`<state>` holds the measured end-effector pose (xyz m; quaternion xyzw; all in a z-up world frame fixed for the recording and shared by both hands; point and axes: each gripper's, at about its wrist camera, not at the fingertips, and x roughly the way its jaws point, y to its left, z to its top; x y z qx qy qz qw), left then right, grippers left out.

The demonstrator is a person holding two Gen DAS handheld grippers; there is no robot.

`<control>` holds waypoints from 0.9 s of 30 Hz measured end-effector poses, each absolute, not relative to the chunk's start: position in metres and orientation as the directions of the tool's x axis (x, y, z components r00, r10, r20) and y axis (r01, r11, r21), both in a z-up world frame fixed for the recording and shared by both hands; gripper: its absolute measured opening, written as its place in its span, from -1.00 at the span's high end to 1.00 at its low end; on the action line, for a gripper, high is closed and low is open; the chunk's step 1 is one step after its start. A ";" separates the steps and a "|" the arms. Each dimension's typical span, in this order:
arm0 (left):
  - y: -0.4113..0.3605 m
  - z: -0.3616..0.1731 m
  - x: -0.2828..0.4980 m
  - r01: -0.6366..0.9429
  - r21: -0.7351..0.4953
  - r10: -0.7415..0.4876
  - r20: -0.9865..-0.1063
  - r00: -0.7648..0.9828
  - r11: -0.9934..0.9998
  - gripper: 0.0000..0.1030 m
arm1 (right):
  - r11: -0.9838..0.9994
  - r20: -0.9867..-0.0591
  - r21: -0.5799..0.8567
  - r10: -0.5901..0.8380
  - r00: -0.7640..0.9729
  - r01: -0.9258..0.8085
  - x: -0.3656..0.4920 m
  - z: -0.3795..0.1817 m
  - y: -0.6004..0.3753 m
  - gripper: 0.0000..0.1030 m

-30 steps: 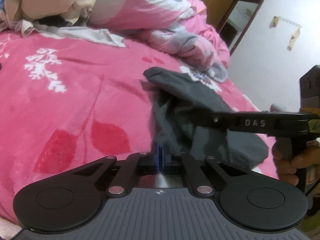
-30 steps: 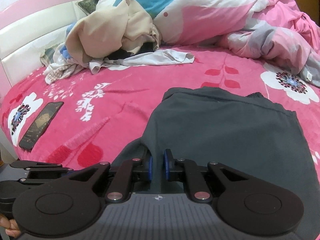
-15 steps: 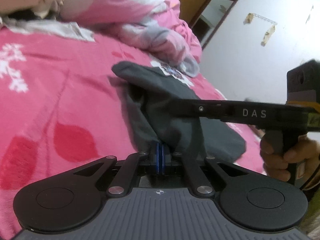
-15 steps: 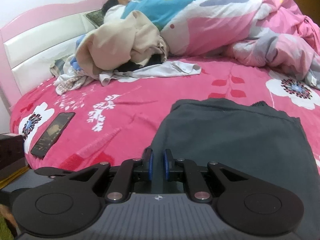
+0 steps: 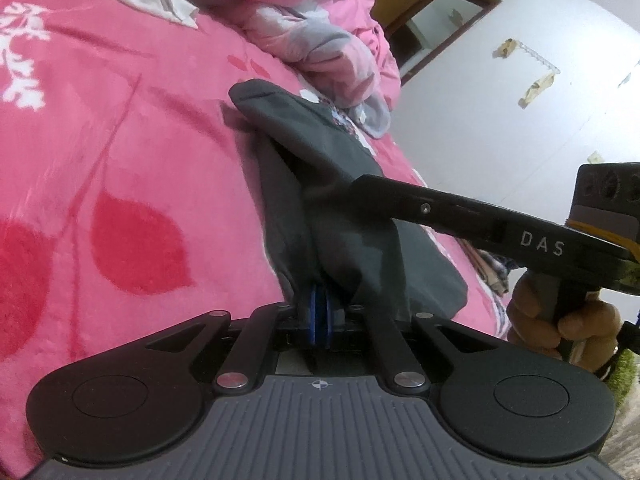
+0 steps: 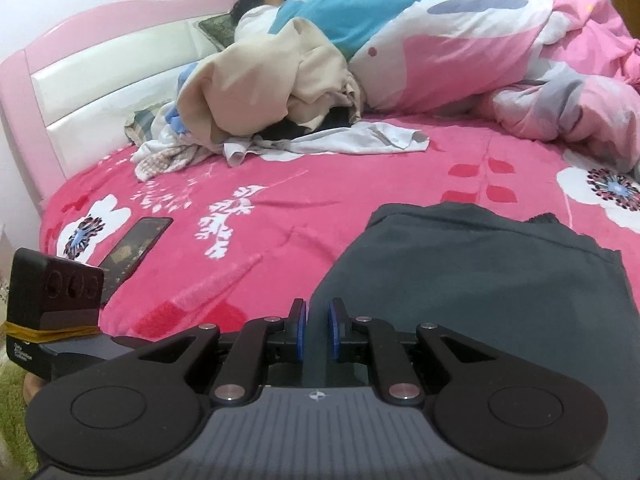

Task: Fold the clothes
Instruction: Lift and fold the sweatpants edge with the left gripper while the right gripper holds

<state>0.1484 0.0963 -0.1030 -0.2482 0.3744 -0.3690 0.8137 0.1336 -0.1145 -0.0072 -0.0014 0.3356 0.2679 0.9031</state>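
Observation:
A dark grey garment [image 6: 480,272] lies on the pink bed cover [image 6: 280,184], its near edge lifted. My left gripper [image 5: 319,312] is shut on the garment's near edge [image 5: 340,208], cloth pinched between the blue pads. My right gripper [image 6: 317,334] has its jaws a little apart with the garment's near edge between the blue pads; it also shows from the side in the left wrist view [image 5: 472,216], reaching into the cloth. The left gripper's body shows at the left edge of the right wrist view [image 6: 52,304].
A black phone [image 6: 136,244] lies on the cover at the left. A pile of beige and white clothes [image 6: 272,96] and a pink quilt [image 6: 500,60] over a sleeping person lie at the back. A pink headboard [image 6: 92,64] is on the left, a wooden door frame [image 5: 436,24] beyond.
Both grippers have pulled back and up with the garment's near edge, lifting it off the cover. The left gripper's view has swung right.

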 end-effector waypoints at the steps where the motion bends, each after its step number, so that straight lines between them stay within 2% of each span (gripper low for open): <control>1: 0.097 -0.103 0.147 0.412 -0.683 -0.787 -0.425 0.447 0.603 0.93 | 0.858 -0.608 0.177 0.481 0.632 -0.482 0.135 -0.007 -0.115 0.73; 8: 0.101 -0.103 0.144 0.418 -0.680 -0.788 -0.420 0.451 0.602 0.92 | 0.868 -0.562 0.302 0.496 0.662 -0.395 0.142 -0.004 -0.143 0.73; 16: 0.104 -0.106 0.145 0.406 -0.706 -0.802 -0.409 0.437 0.581 0.92 | 0.810 -0.646 0.185 0.527 0.552 -0.557 0.142 -0.028 -0.109 0.73; 20: 0.104 -0.106 0.144 0.407 -0.703 -0.800 -0.410 0.437 0.583 0.92 | 0.806 -0.676 0.143 0.503 0.538 -0.574 0.150 -0.044 -0.094 0.75; 27: 0.116 -0.103 0.129 0.384 -0.712 -0.793 -0.410 0.451 0.587 0.92 | 0.811 -0.661 0.196 0.525 0.536 -0.552 0.161 -0.057 -0.105 0.76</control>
